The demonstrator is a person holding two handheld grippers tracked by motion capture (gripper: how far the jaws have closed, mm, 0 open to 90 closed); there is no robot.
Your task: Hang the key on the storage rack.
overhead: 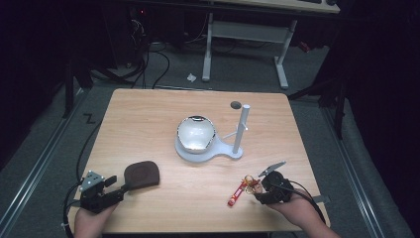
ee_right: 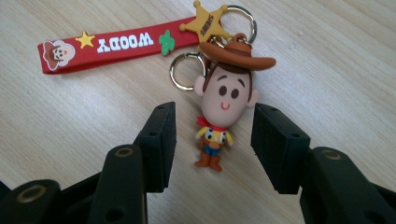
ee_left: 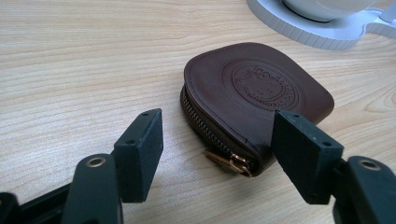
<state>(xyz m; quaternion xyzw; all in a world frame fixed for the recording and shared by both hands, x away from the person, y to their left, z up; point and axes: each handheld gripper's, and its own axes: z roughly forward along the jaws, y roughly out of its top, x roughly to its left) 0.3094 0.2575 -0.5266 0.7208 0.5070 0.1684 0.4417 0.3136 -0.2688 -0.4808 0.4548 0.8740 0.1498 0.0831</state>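
Pale wooden table [overhead: 148,114] carries a brown zip pouch [overhead: 141,174] at 8 o'clock, the left gripper [overhead: 117,187] spread wide just beside it. At 5 o'clock, the right gripper [overhead: 257,191] straddles a cowboy keychain [ee_right: 217,109], jaws apart.

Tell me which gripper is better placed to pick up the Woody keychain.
Right. The right gripper is open with its jaws on either side of the Woody keychain. The left gripper is across the table at the brown pouch.
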